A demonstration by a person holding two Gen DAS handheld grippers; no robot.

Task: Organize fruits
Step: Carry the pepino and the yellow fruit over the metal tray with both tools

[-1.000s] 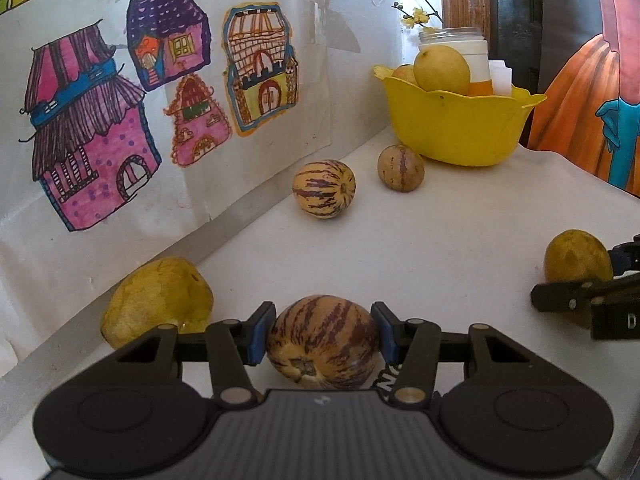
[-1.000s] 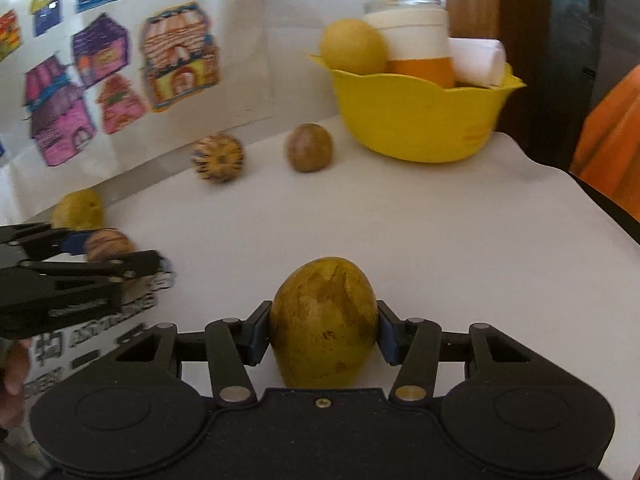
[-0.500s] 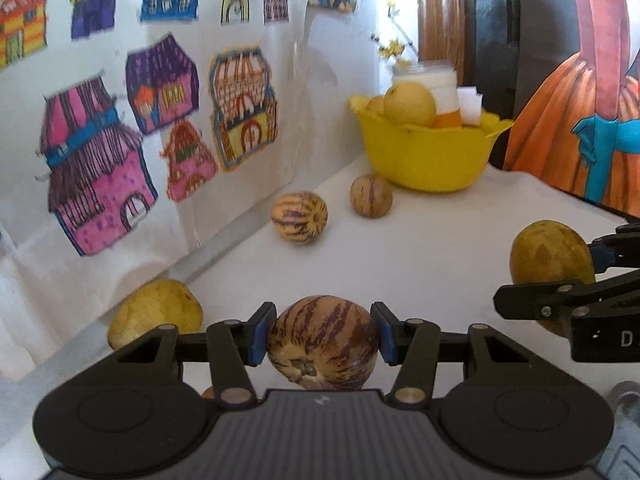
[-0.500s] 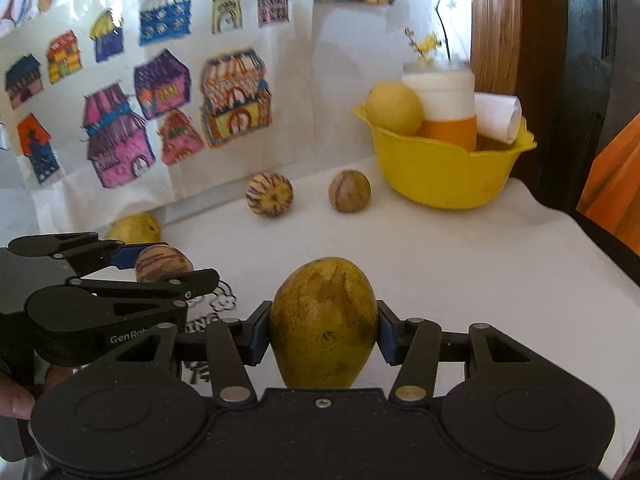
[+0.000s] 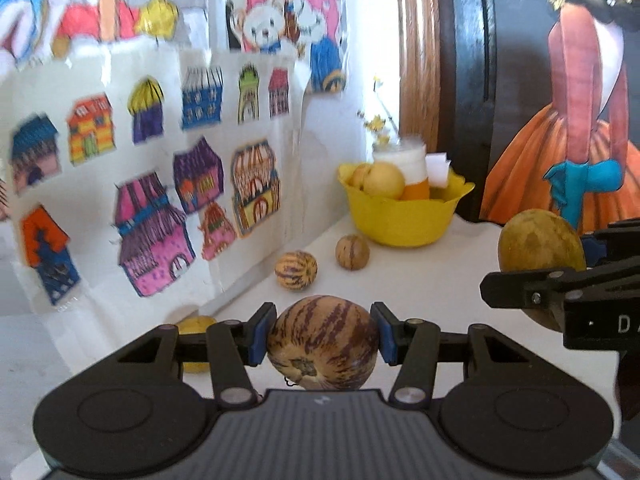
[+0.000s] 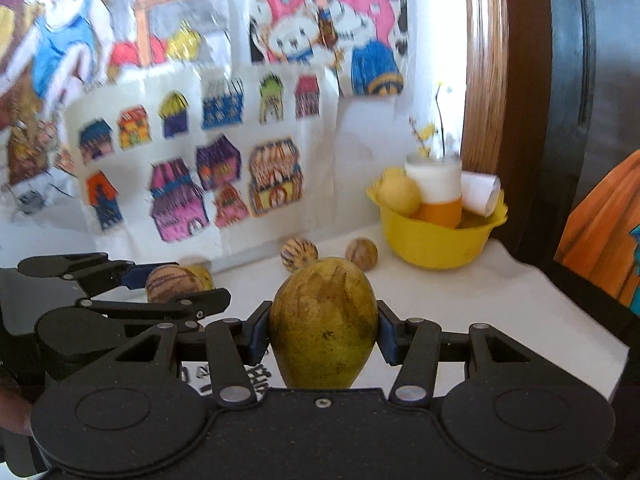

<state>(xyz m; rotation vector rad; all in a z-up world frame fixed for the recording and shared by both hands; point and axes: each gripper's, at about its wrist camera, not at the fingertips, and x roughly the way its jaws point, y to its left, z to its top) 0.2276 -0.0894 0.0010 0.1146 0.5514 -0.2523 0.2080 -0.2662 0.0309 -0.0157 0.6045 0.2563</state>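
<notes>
Two grippers are holding fruit above the white bench (image 5: 440,280). The left gripper (image 5: 322,340) is clenching its fingers on one striped fruit (image 5: 322,346); the right gripper (image 6: 323,338) is grasping one yellow-green fruit (image 6: 323,320). Three more fruits are lying on the bench at about 11 o'clock from the left gripper. One yellow bowl (image 5: 400,220) at 1 o'clock is holding two pale fruits.
</notes>
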